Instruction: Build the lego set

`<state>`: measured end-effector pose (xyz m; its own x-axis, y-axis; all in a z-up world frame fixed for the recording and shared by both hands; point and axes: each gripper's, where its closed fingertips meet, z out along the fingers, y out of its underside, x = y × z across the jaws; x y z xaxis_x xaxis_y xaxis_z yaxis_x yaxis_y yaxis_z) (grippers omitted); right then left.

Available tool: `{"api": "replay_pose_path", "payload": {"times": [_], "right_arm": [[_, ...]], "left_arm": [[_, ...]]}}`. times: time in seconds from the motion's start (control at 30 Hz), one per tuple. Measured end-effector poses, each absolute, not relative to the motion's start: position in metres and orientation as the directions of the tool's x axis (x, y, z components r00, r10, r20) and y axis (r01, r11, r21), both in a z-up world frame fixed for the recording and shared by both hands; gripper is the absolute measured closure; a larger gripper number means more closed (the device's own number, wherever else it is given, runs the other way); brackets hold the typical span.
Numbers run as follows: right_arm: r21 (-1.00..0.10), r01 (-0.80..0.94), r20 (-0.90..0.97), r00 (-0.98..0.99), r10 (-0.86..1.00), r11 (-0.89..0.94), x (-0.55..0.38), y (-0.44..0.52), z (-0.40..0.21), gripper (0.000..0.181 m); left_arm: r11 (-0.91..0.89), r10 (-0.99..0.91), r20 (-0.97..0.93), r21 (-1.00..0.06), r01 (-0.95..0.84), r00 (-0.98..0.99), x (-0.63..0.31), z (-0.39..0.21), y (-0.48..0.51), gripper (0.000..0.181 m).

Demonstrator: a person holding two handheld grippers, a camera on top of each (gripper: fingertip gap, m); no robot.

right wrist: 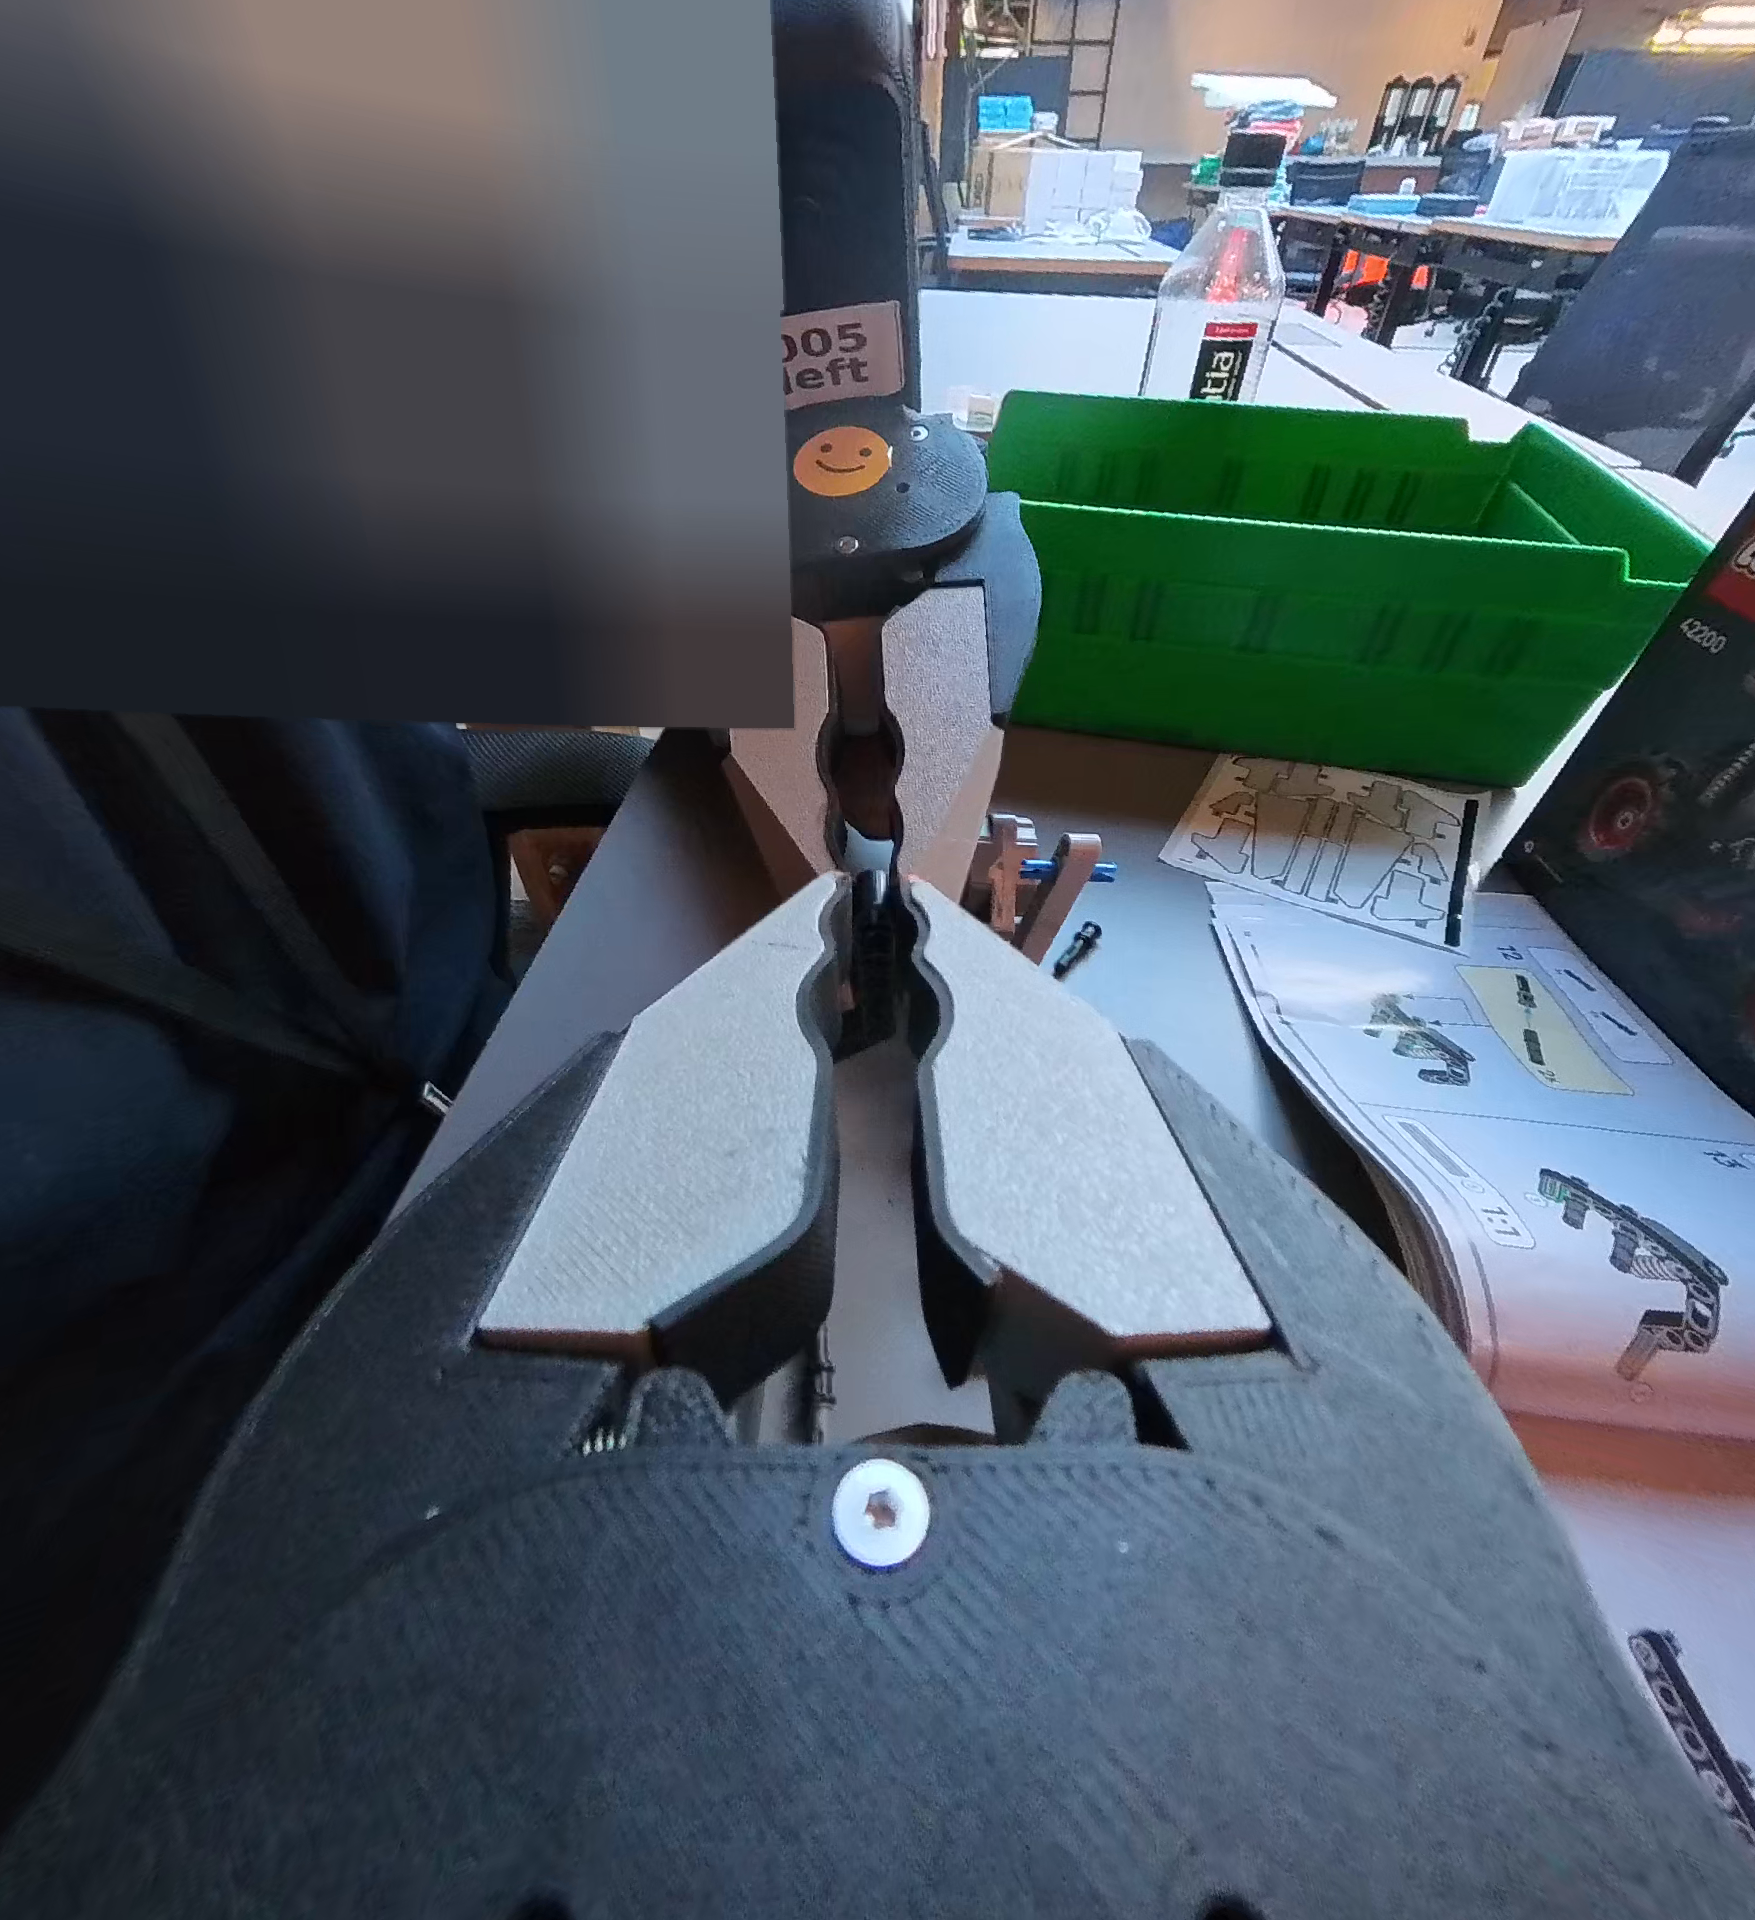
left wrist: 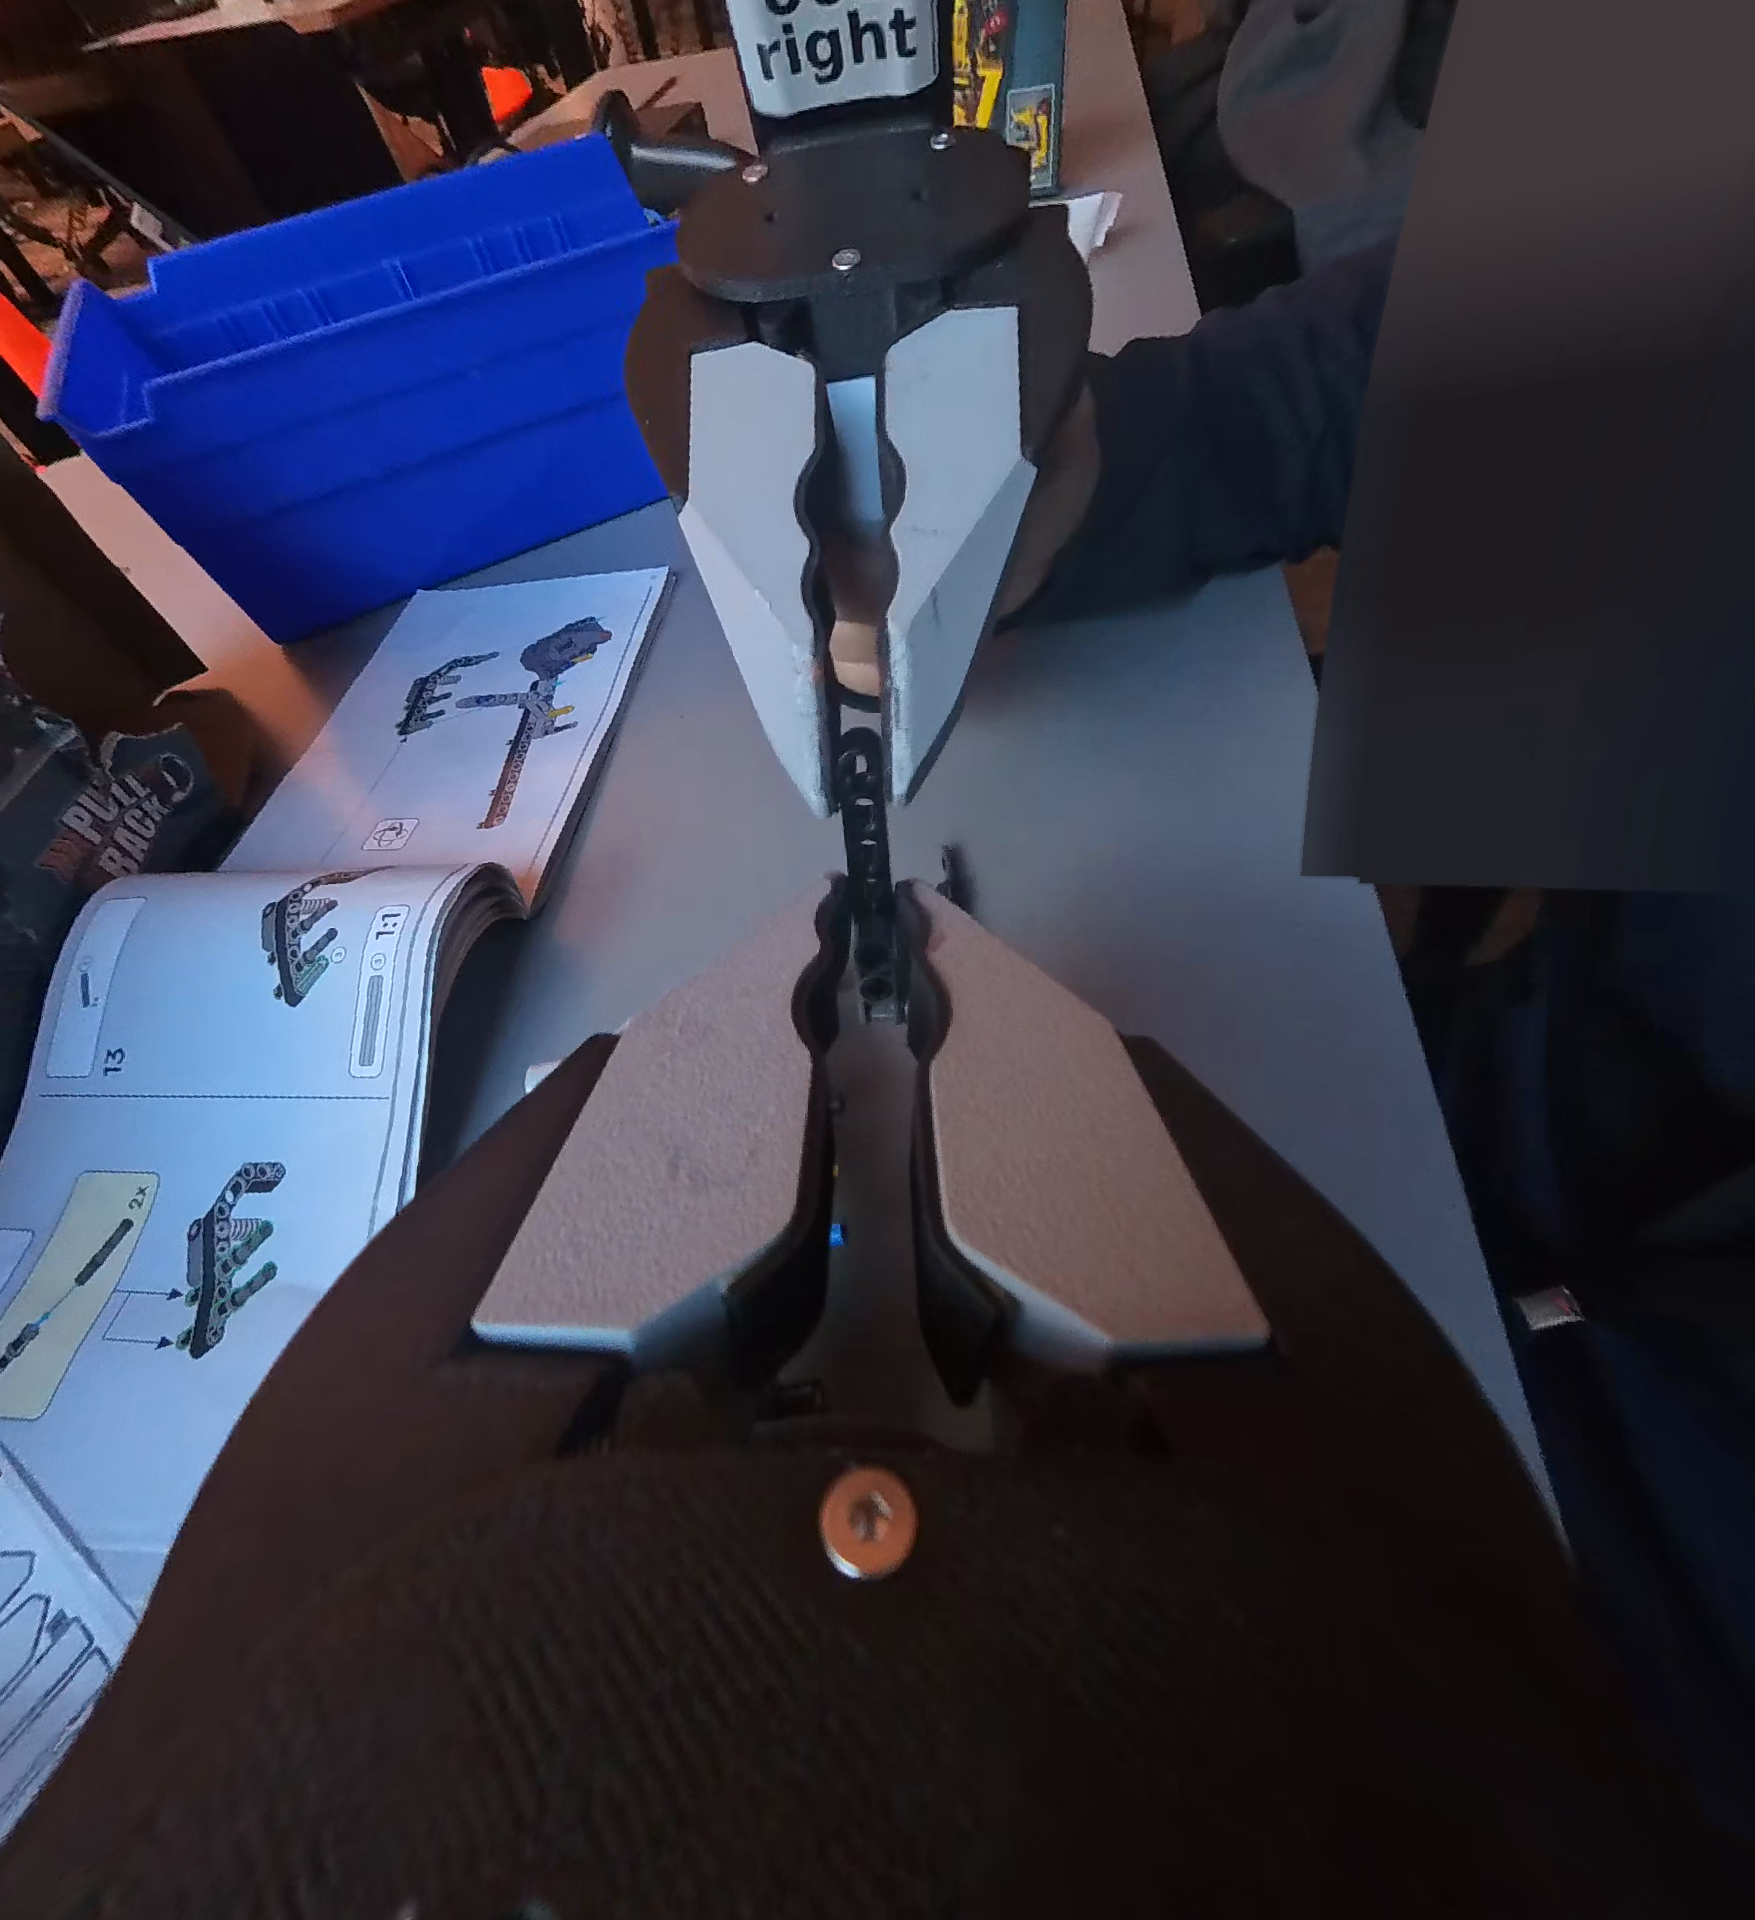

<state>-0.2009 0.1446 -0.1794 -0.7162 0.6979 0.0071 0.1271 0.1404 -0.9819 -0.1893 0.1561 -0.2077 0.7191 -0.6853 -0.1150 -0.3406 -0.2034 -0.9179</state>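
A black perforated lego beam (left wrist: 865,831) is held above the grey table (left wrist: 1112,831), spanning the gap between the two grippers, which face each other tip to tip. My left gripper (left wrist: 868,904) is shut on the beam's near end. My right gripper (left wrist: 857,795) comes from the far side and is shut on the other end. In the right wrist view my right gripper (right wrist: 873,899) is shut on the same beam (right wrist: 875,966), with the left gripper (right wrist: 868,831) just beyond it. Most of the beam is hidden between the fingers.
An open instruction booklet (left wrist: 229,1039) lies at the left, with a blue bin (left wrist: 364,384) and a lego box (left wrist: 21,831) nearby. The right wrist view shows a green bin (right wrist: 1320,582), a bottle (right wrist: 1216,301), a lego box (right wrist: 1735,831), a small grey assembly (right wrist: 1039,883) and a loose black pin (right wrist: 1075,945). The grippers are tip to tip, or close to it.
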Motion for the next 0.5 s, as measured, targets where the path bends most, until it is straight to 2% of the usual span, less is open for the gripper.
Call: {"api": "replay_pose_path", "payload": {"times": [0.27, 0.5], "right_arm": [[-0.986, 0.107, 0.016, -0.712, 0.702, 0.131, -0.2000, 0.1434, -0.1746, 0.177], [-0.989, 0.101, 0.007, -0.704, 0.710, 0.110, -0.2013, 0.1440, -0.1708, 0.177]], "left_arm": [[-0.173, -0.687, -0.123, -0.930, -0.325, 0.716, -0.1876, -0.2024, 0.1558, 0.177], [-0.147, -0.665, -0.138, -0.940, -0.309, 0.734, -0.1903, -0.1972, 0.1587, 0.169]]}}
